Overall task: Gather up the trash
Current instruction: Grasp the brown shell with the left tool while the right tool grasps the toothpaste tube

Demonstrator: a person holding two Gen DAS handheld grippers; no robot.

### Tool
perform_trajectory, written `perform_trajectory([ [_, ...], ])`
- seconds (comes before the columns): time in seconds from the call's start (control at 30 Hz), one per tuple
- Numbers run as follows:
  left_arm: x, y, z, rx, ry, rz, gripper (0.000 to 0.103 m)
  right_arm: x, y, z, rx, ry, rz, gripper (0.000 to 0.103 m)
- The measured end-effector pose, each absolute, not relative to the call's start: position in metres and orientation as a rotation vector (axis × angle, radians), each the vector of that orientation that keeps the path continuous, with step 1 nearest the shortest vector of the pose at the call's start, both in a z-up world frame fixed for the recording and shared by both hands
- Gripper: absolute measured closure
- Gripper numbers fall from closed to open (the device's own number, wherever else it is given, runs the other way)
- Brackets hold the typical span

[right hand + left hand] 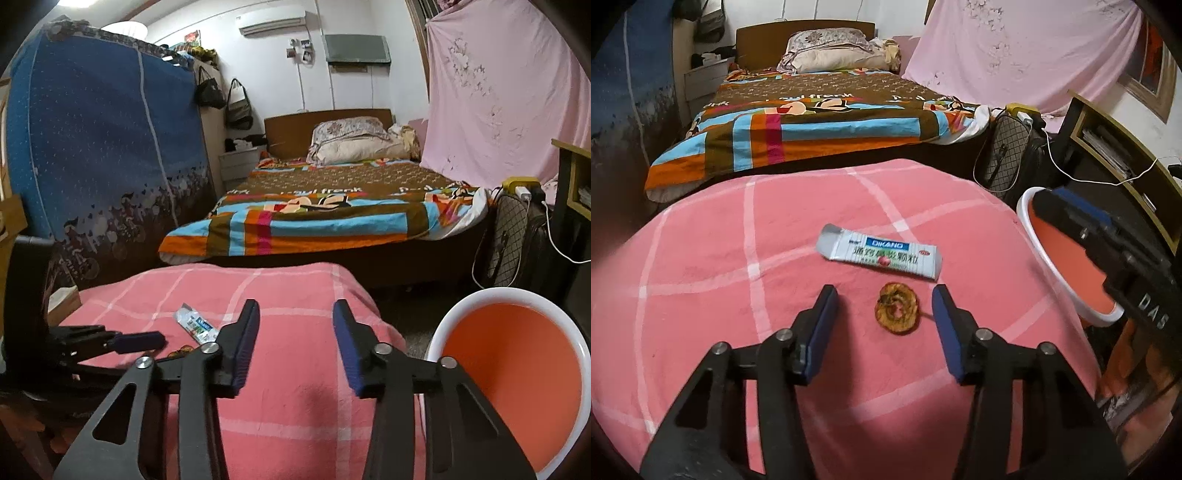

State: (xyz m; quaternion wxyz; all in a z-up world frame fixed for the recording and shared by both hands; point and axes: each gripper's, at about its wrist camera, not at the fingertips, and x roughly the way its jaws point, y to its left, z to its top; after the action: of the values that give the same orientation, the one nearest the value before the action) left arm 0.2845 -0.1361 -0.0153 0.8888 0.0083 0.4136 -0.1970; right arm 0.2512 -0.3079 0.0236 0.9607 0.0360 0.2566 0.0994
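A brown dried fruit slice (897, 313) lies on the pink checked cloth (701, 277). My left gripper (884, 297) stands open around the slice, one blue pad on each side, neither touching it. Just beyond lies a white and green sachet (879, 256), also seen in the right wrist view as the sachet (195, 326). My right gripper (295, 308) hovers open over the cloth (295, 406) with nothing between its pads. An orange bin with a white rim (509, 369) stands to its right, and the same bin (1067, 266) shows at the cloth's right edge, partly hidden by the right gripper's body.
A bed with a striped quilt (820, 122) lies beyond the pink cloth. A checked bag (1008, 155) and white cables sit by a dark desk (1115, 147) on the right. A blue fabric wardrobe (99, 140) stands at the left.
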Motion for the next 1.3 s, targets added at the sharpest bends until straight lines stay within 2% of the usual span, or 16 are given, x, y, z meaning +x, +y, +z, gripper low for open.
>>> perform_trajectory([
  [0.07,0.285,-0.138,-0.016,0.038,0.867,-0.392,0.088,0.254,-0.305,0.022,0.065,0.537,0.209,0.067],
  [0.1,0.284,-0.14,-0.016,0.051,0.868,-0.388,0.089,0.255,-0.304,0.021,0.063,0.543,0.21,0.067],
  [0.17,0.284,-0.142,-0.016,0.067,0.867,-0.395,0.099,0.257,-0.304,0.021,0.06,0.554,0.215,0.067],
  [0.33,0.28,-0.141,-0.013,0.076,0.859,-0.395,0.099,0.263,-0.3,0.018,0.046,0.584,0.25,0.067],
  [0.6,0.278,-0.101,-0.008,-0.055,0.842,-0.288,0.1,0.275,-0.282,0.009,-0.023,0.674,0.346,0.066],
  [0.9,0.28,-0.059,-0.014,-0.184,0.845,-0.194,0.1,0.291,-0.244,-0.001,-0.205,0.758,0.444,0.066],
  [1.3,0.285,-0.056,-0.021,-0.219,0.87,-0.204,0.1,0.309,-0.227,-0.011,-0.259,0.808,0.544,0.066],
])
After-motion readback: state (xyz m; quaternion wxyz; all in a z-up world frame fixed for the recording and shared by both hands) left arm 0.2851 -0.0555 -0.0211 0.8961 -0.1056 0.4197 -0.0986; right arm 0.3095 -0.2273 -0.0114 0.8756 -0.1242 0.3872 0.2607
